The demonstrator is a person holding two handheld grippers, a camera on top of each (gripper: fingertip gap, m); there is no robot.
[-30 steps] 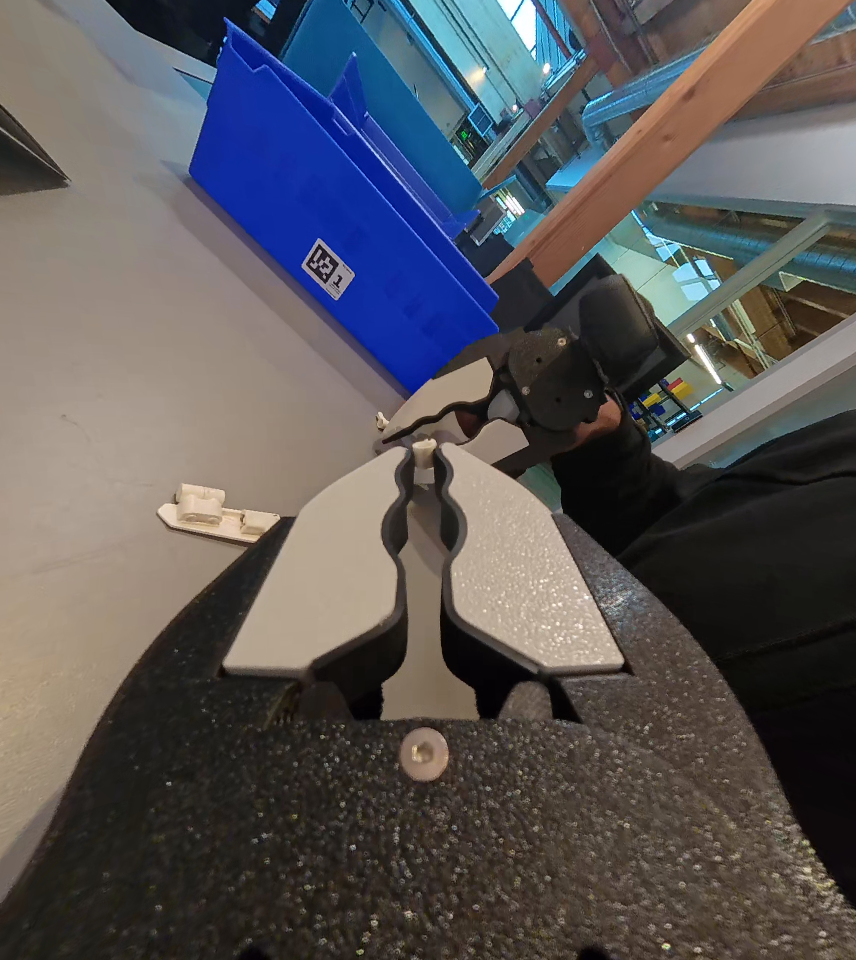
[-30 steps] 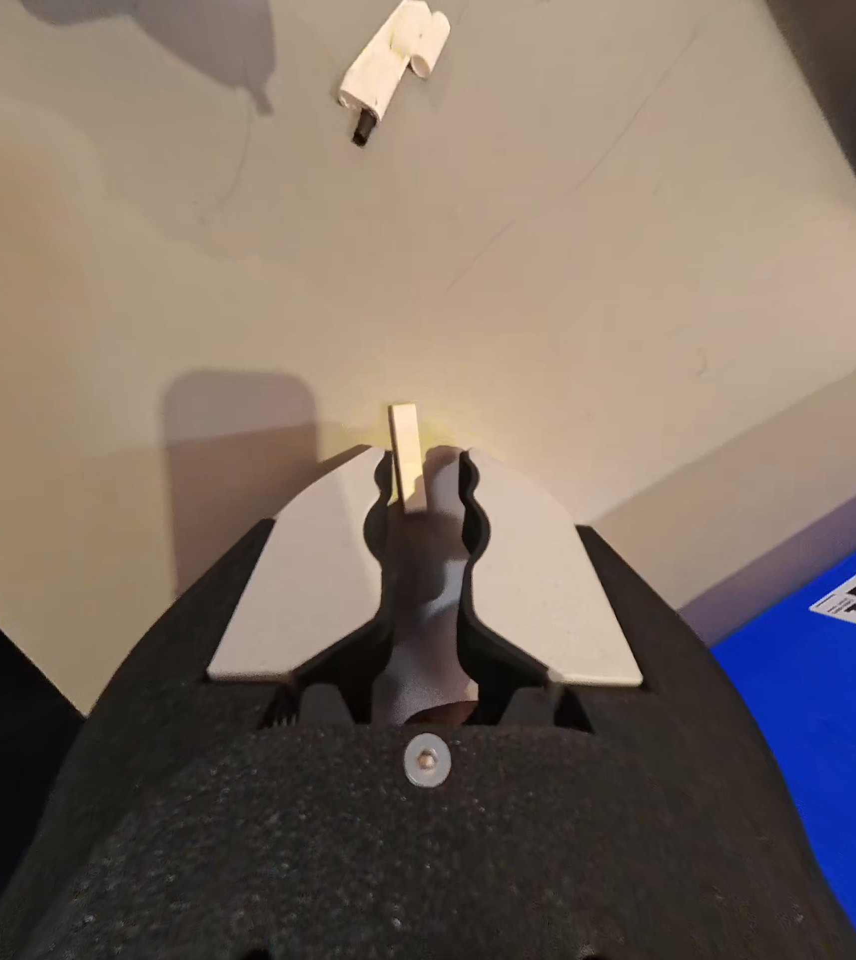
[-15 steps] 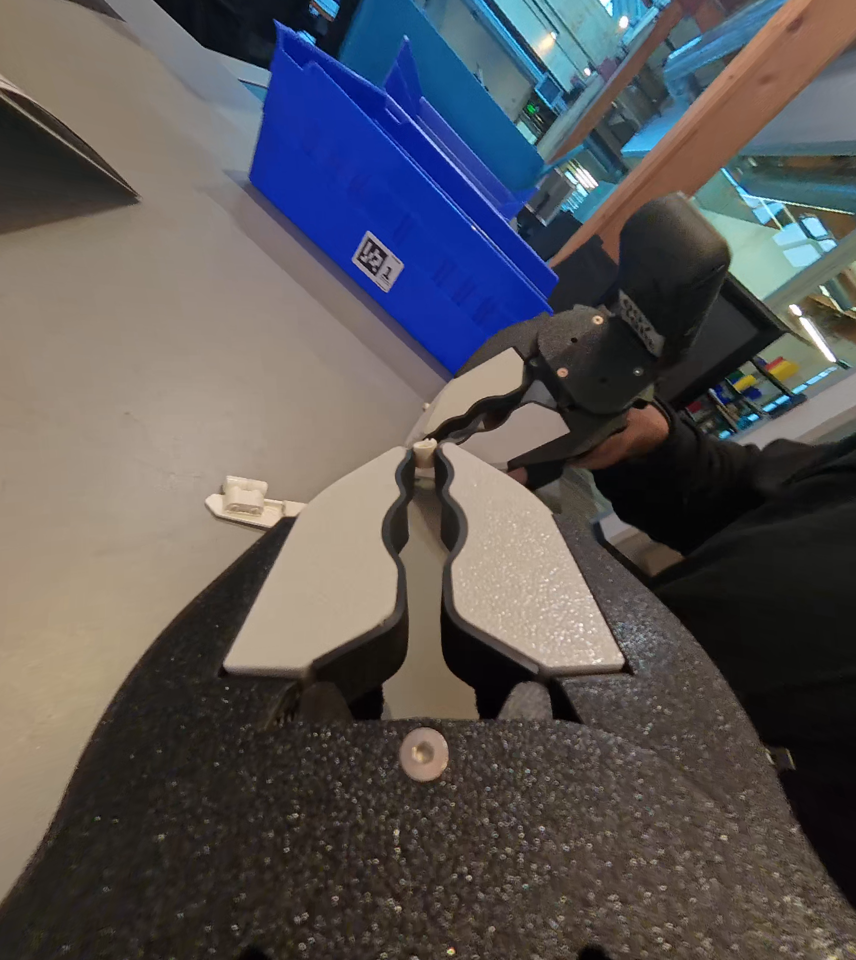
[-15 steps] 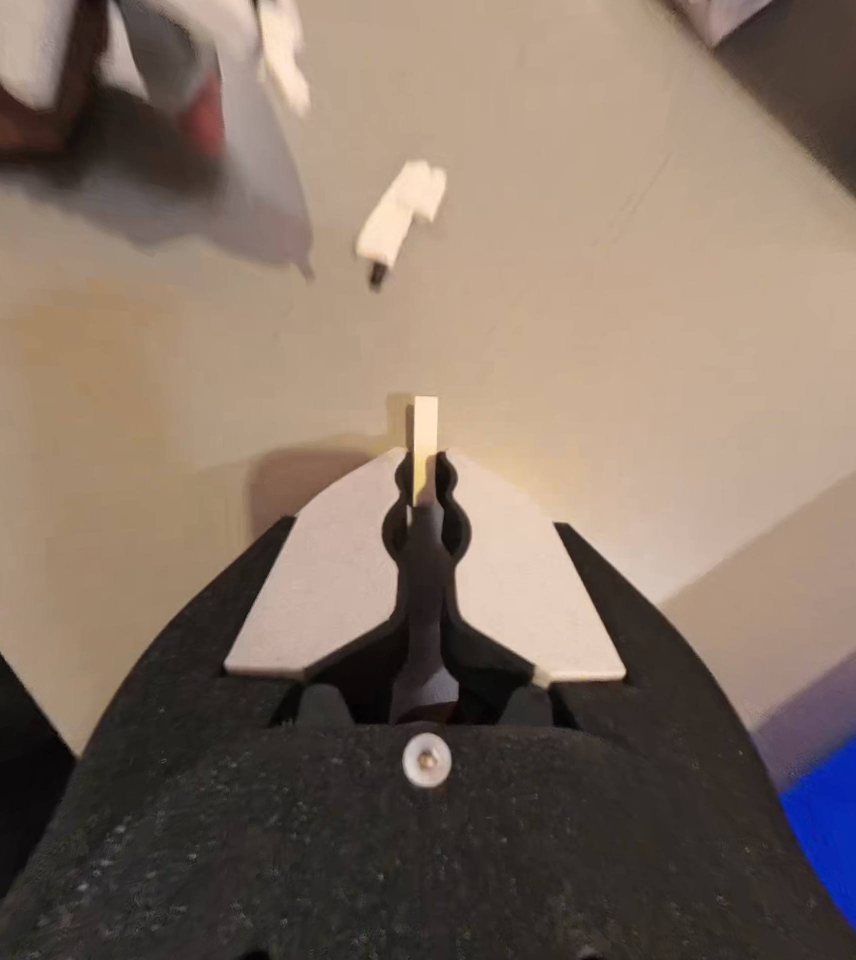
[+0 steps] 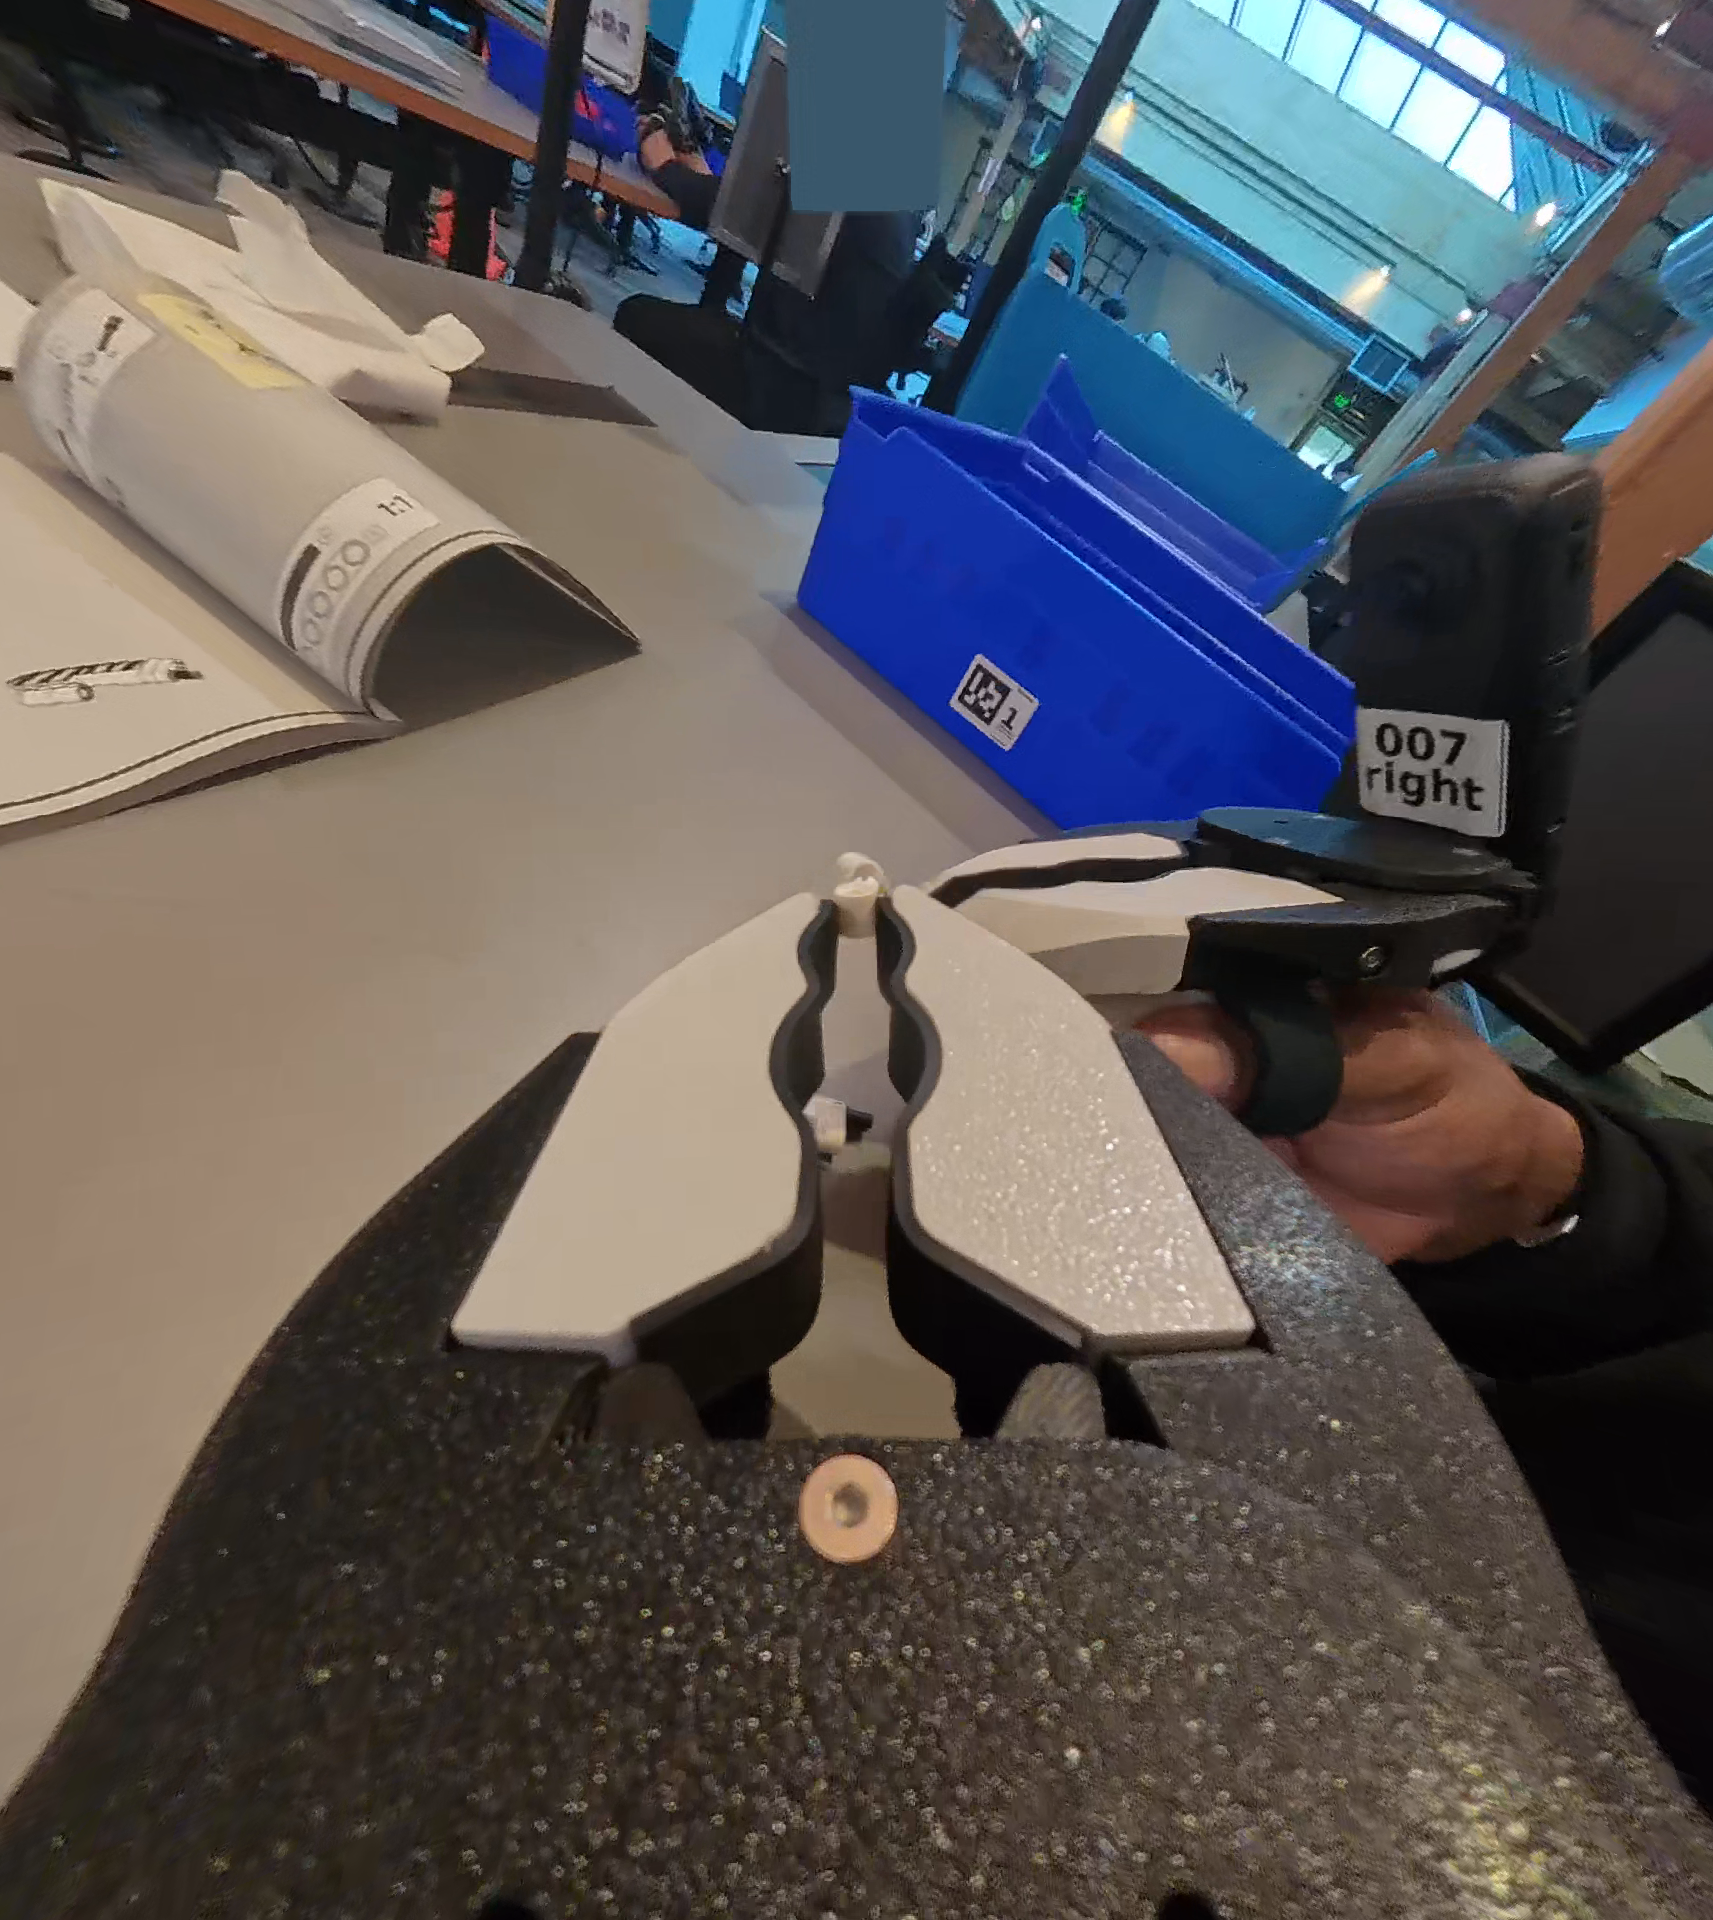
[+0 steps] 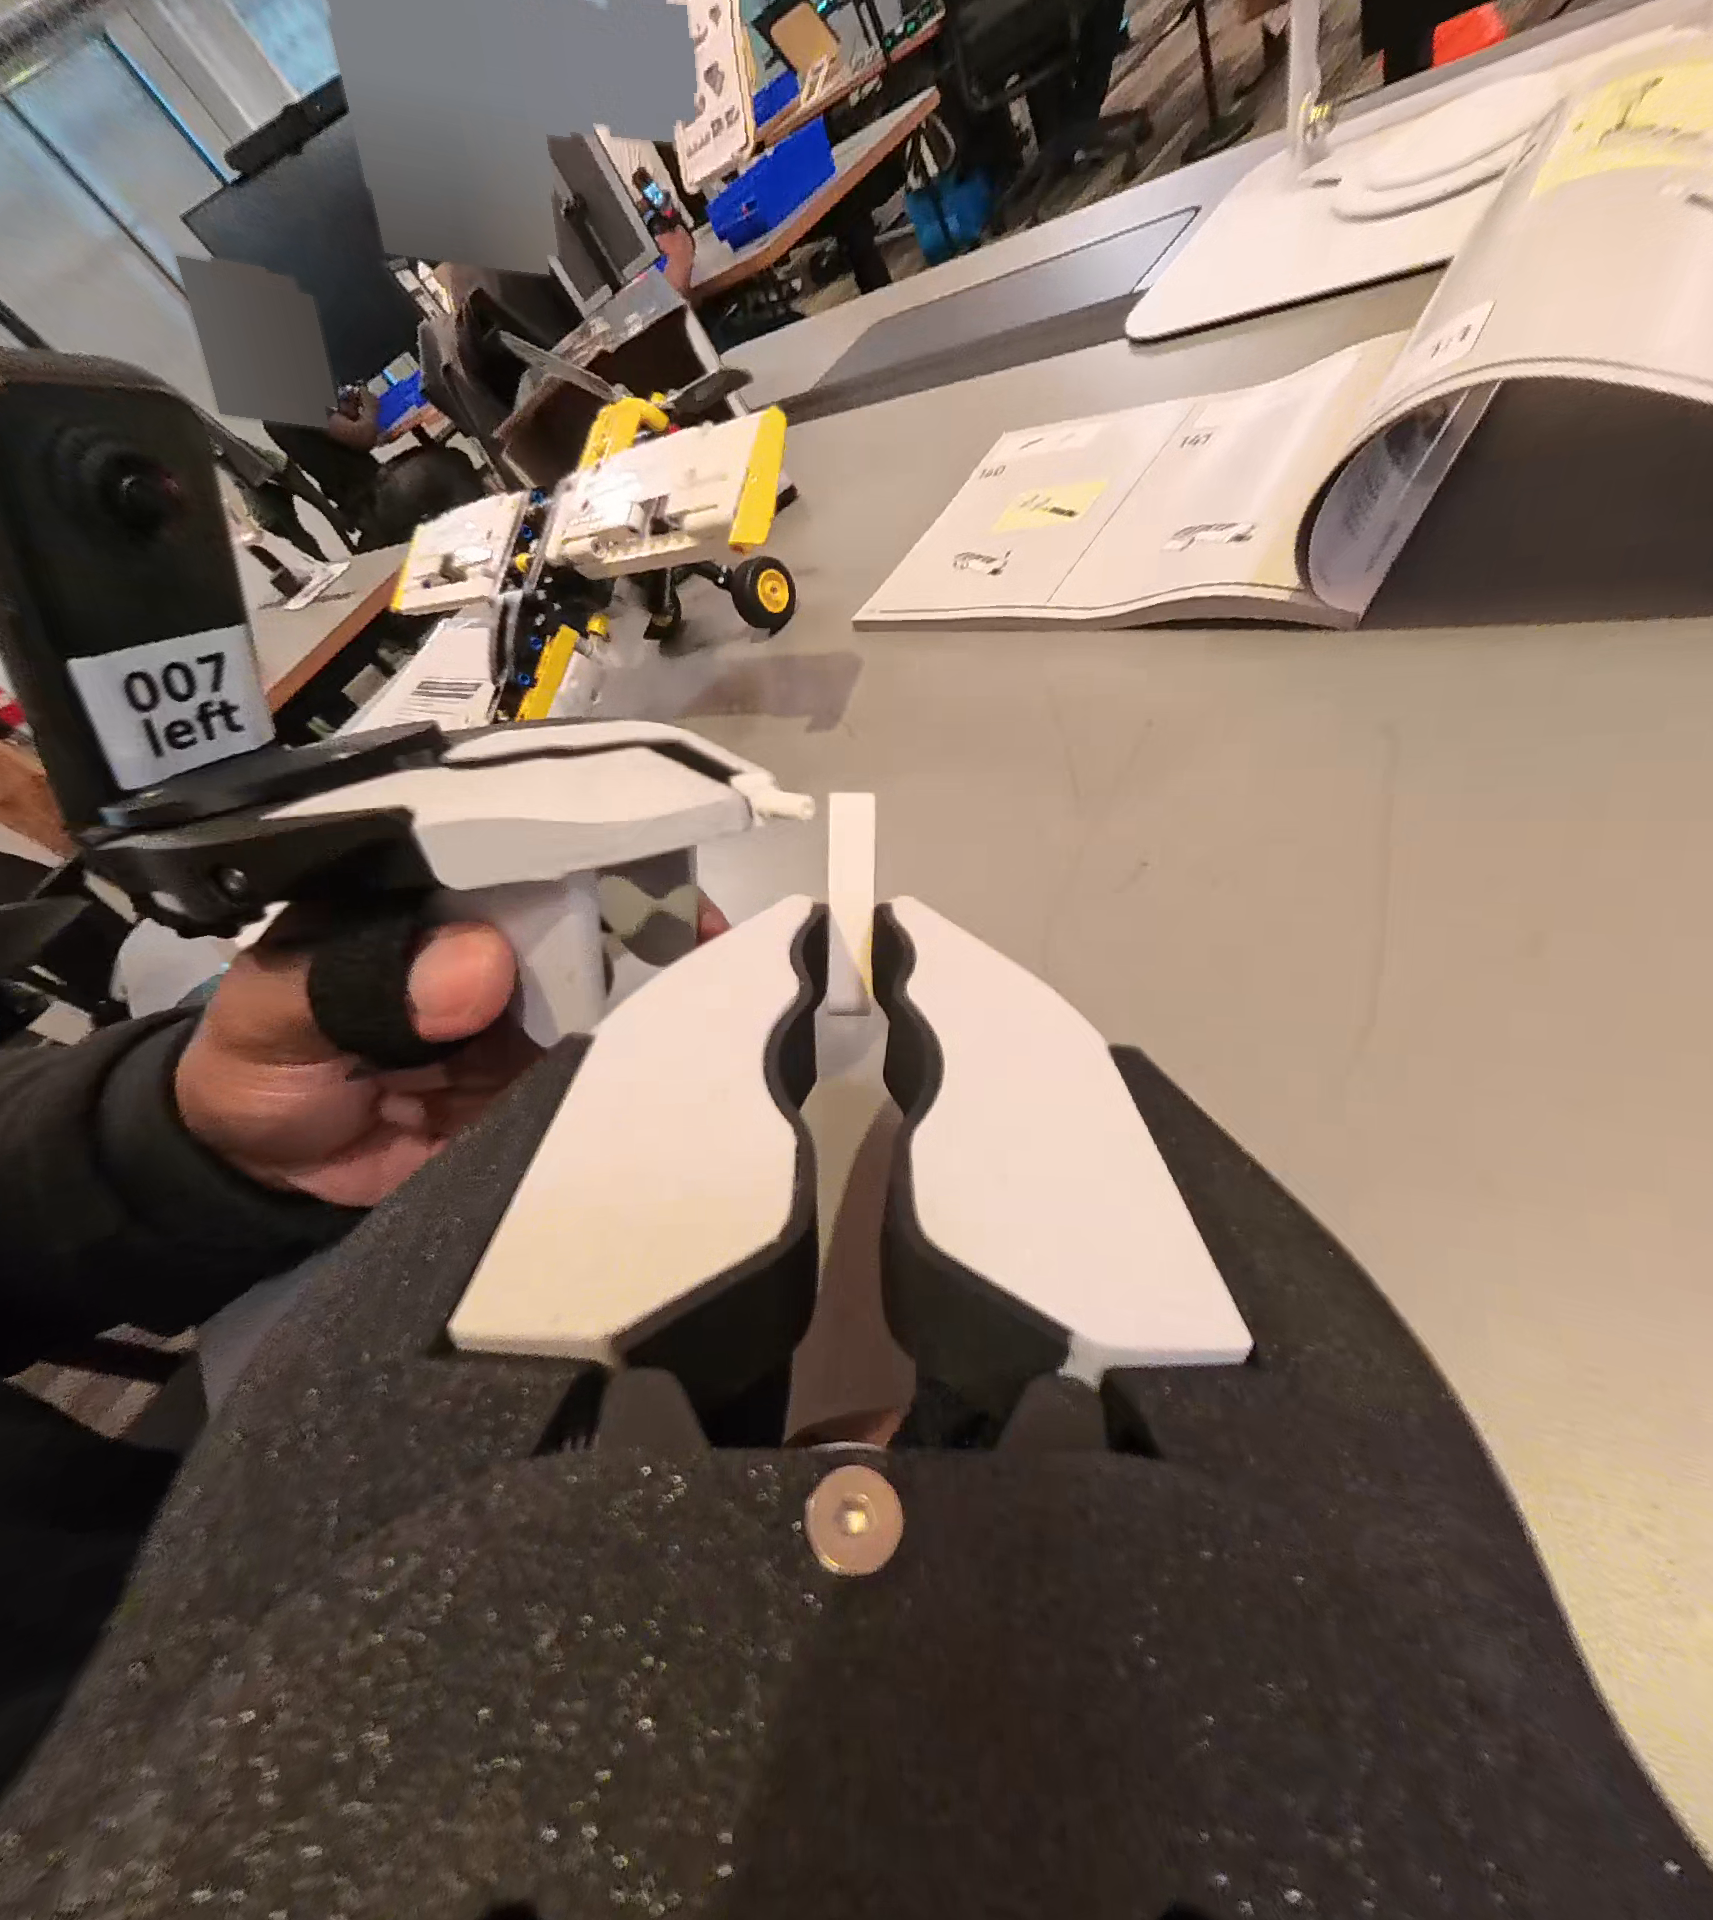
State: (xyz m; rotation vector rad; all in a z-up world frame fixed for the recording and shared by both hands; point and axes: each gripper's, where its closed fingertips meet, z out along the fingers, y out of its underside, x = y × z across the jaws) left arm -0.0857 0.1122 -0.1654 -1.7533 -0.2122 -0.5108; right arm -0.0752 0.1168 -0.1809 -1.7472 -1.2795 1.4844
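In the left wrist view my left gripper (image 5: 854, 906) is shut on a small white pin (image 5: 852, 896) that sticks out past its tips. In the right wrist view my right gripper (image 6: 850, 914) is shut on a thin white flat beam (image 6: 850, 883) that stands up from its tips. Both are held above the grey table (image 6: 1351, 935). The two grippers face each other with their tips close. The left gripper (image 6: 753, 798) shows with its pin (image 6: 781, 803) just left of the beam. The right gripper (image 5: 940, 886) shows just right of the pin.
A blue bin (image 5: 1070, 665) stands behind the grippers. An open instruction booklet (image 6: 1143, 530) lies on the table. A white and yellow brick model with wheels (image 6: 623, 520) stands at the far left. A small white piece (image 5: 831, 1127) lies under the left gripper. Both grippers' tips are close together, under 4 cm apart.
The right gripper's pads closed on the white beam and lifted it off the table. Both grippers swung up level and their tips came close together. The left kept hold of its pin.
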